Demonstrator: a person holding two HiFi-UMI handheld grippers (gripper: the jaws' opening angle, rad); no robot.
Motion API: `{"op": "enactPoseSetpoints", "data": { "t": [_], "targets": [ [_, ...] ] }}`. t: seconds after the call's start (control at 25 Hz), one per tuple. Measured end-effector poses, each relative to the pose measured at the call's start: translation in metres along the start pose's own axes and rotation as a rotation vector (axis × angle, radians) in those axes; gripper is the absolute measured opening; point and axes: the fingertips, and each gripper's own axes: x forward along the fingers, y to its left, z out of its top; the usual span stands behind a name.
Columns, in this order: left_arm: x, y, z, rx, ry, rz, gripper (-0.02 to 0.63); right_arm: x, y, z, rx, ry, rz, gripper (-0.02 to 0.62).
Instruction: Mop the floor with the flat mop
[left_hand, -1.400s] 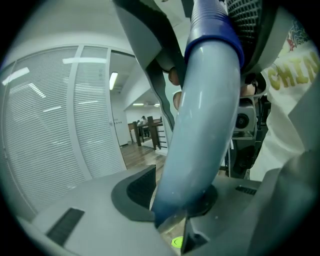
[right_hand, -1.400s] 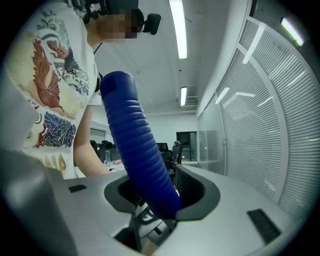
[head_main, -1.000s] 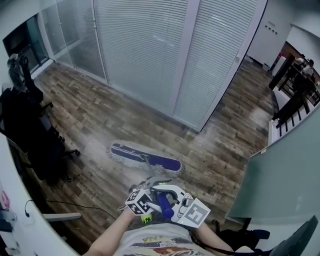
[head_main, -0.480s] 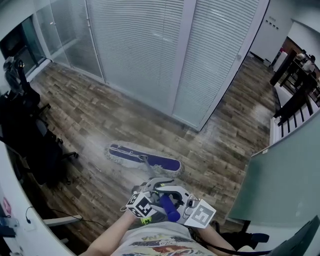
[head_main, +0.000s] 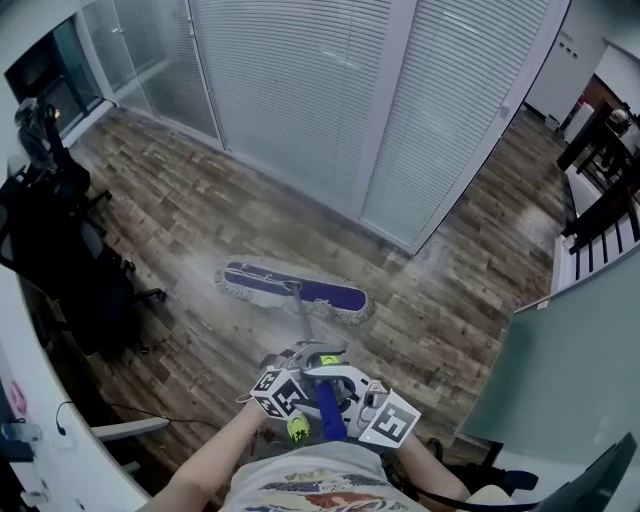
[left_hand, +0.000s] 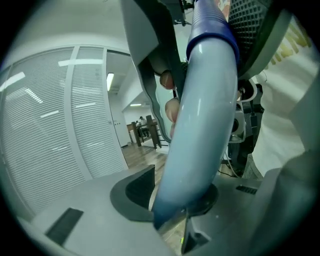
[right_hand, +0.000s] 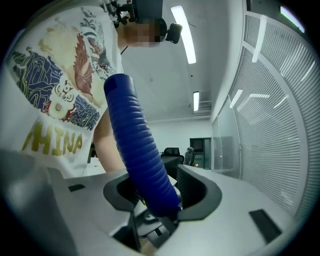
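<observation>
The flat mop's blue head (head_main: 293, 288) lies flat on the wood floor (head_main: 180, 220) in front of me, and its pole (head_main: 302, 320) rises toward my body. My left gripper (head_main: 311, 360) is shut on the pale blue pole (left_hand: 205, 125), which fills the gap between its jaws (left_hand: 182, 212); these jaws have just been opening a little with the pole still between them. Just behind it, my right gripper (head_main: 330, 402) is shut on the dark blue ribbed grip (right_hand: 140, 155) at the handle's upper end, seated between the pads of that gripper (right_hand: 161, 202).
A glass wall with white blinds (head_main: 330, 100) runs across the far side, with a corner jutting out at the right. Black office chairs (head_main: 60, 250) stand at the left by a white desk (head_main: 40, 440). A grey-green partition (head_main: 570, 380) closes the right.
The mop head has slid a little forward toward the blinds wall. Both grippers have shifted slightly with the handle, still closed on it.
</observation>
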Motion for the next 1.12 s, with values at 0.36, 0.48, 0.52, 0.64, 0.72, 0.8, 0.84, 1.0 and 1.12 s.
{"op": "enactPoseSetpoints", "data": {
  "t": [0.36, 0.48, 0.52, 0.64, 0.72, 0.8, 0.84, 1.0, 1.12],
  "targets": [
    [0.006, 0.102, -0.018, -0.034, -0.018, 0.046, 0.080, 0.041, -0.100, 0.034, 0.044, -0.226, -0.019, 0.179],
    [0.019, 0.148, -0.022, -0.049, -0.013, 0.071, 0.081, 0.043, -0.144, 0.027, 0.030, -0.179, 0.018, 0.179],
    [0.024, 0.166, -0.022, -0.057, -0.013, 0.083, 0.081, 0.043, -0.160, 0.023, 0.015, -0.143, 0.036, 0.179],
    [0.038, 0.214, -0.023, -0.088, -0.025, 0.115, 0.084, 0.046, -0.210, 0.037, 0.024, -0.202, 0.051, 0.179],
    [0.044, 0.242, -0.024, -0.103, -0.039, 0.136, 0.089, 0.049, -0.236, 0.044, 0.031, -0.243, 0.056, 0.179],
    [0.047, 0.263, -0.029, -0.108, -0.043, 0.145, 0.095, 0.055, -0.256, 0.043, 0.020, -0.257, 0.066, 0.179],
    [0.049, 0.270, -0.033, -0.108, -0.037, 0.142, 0.100, 0.058, -0.262, 0.041, 0.016, -0.261, 0.073, 0.179],
    [0.049, 0.294, -0.059, -0.102, 0.001, 0.129, 0.107, 0.076, -0.282, 0.021, 0.009, -0.217, 0.114, 0.179],
    [0.045, 0.335, -0.074, -0.104, -0.003, 0.156, 0.107, 0.096, -0.312, -0.006, -0.048, -0.064, 0.149, 0.179]
  ]
}}
